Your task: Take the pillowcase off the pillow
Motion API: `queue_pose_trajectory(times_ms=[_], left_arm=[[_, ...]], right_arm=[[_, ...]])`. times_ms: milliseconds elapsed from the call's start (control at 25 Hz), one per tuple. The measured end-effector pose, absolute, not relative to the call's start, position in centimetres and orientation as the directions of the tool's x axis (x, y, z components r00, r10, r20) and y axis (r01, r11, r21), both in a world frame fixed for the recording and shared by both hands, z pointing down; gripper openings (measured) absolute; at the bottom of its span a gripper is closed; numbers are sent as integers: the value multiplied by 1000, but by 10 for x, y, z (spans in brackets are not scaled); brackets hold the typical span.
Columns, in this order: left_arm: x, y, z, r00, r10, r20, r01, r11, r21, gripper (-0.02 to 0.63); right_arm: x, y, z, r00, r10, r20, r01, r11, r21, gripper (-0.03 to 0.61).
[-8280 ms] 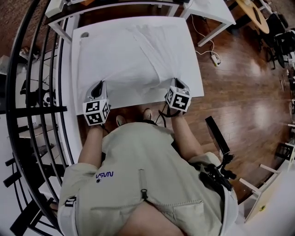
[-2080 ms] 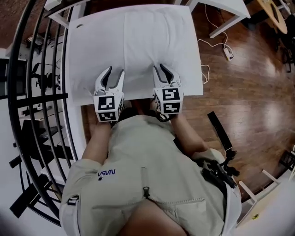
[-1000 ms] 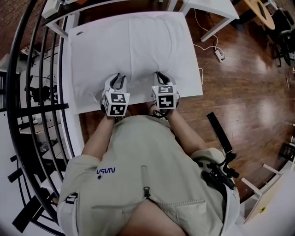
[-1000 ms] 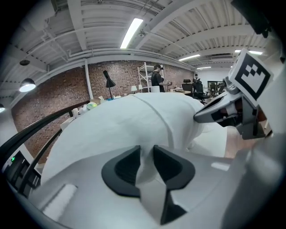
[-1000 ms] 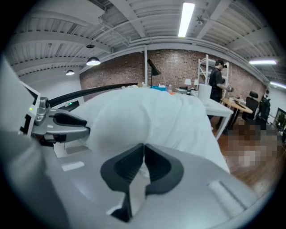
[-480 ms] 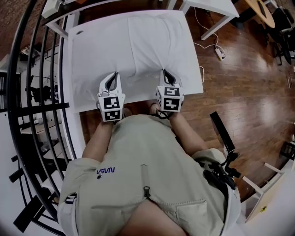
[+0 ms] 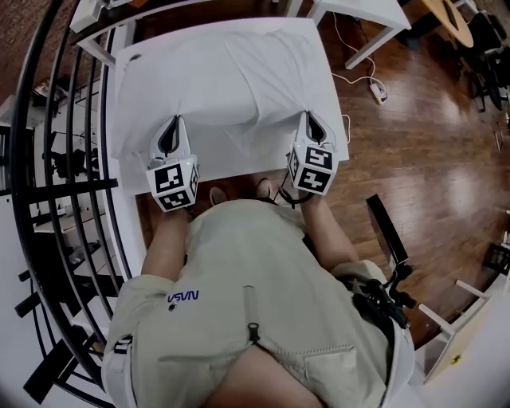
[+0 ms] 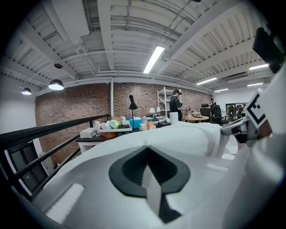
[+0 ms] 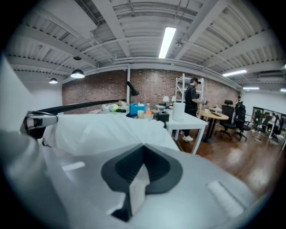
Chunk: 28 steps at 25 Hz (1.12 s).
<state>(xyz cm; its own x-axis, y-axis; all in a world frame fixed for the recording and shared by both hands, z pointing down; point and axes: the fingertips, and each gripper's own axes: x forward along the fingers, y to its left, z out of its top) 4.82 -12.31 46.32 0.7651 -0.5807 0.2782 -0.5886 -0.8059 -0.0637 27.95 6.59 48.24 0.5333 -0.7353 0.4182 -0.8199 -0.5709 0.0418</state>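
A pillow in a white pillowcase [image 7: 231, 80] lies on the white table [image 7: 125, 171], and the case hides the pillow itself. My left gripper [image 7: 177, 119] is shut on the pillowcase's near edge at the left. My right gripper [image 7: 309, 115] is shut on the same edge at the right. That edge is raised off the table and stretched between them. In the left gripper view the jaws [image 8: 147, 150] pinch a strip of white cloth [image 8: 154, 188]. The right gripper view shows the same, with a fold of cloth [image 9: 136, 190] caught in the closed jaws [image 9: 144, 147].
A black railing [image 7: 72, 159] runs along the table's left side. Another white table [image 7: 366, 16] stands at the back right, with a power strip [image 7: 374, 90] on the wood floor. A cluttered table [image 8: 116, 127] and a standing person [image 9: 193, 107] are far off.
Both grippers have closed on the pillowcase's near edge, then moved apart and upward, lifting and spreading that edge. The cloth now shows creases running toward each gripper.
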Motion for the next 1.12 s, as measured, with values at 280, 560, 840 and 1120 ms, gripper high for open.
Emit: queue_pose_trajectory(times_ms=[280, 560, 840, 1120], left_arm=[[37, -131, 483, 740, -596, 312, -630, -777, 9, 9], [35, -115, 533, 714, -564, 415, -636, -771, 47, 11], [47, -84, 525, 720, -561, 408, -584, -808, -80, 71], [74, -58, 475, 789, -505, 350, -492, -861, -132, 80]], right_arm=[[322, 106, 502, 608, -637, 473, -713, -701, -27, 3], [303, 120, 548, 546, -608, 577, -735, -678, -19, 5], [286, 117, 539, 478, -669, 570, -811, -585, -7, 43], [283, 99, 499, 459, -741, 490, -853, -523, 9, 63]])
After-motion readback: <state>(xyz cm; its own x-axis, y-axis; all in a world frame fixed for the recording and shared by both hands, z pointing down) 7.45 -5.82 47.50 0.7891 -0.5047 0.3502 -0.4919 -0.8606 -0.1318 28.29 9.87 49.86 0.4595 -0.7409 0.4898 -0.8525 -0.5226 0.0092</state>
